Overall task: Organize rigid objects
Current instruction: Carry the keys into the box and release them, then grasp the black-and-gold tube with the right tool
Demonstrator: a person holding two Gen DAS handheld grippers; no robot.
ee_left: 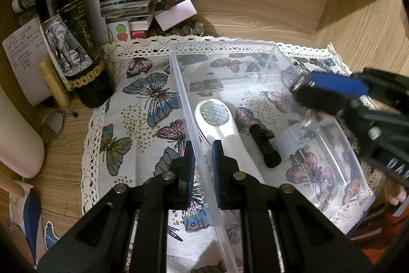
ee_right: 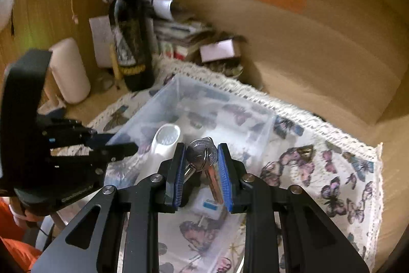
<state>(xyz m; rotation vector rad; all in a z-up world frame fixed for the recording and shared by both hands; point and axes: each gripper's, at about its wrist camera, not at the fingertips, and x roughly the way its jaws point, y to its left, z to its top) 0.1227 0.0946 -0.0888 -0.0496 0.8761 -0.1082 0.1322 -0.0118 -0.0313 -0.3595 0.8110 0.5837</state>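
- Left gripper (ee_left: 203, 165) pinches the clear plastic bin's (ee_left: 358, 206) left wall.
- Right gripper (ee_right: 202, 163) clamps a key bunch (ee_right: 203, 152) above the bin, which holds a white handheld device (ee_left: 217, 124), a black cylinder (ee_left: 265, 147) and a grey cap (ee_left: 288, 142).

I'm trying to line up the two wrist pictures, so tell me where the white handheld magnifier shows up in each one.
Left wrist view: the white handheld magnifier lies inside the clear bin, centre frame, just beyond the left gripper.
Right wrist view: it sits left of centre, in the bin, beside the right gripper that holds a bunch of keys.
Shared landmark: the wine bottle, upper left in both.
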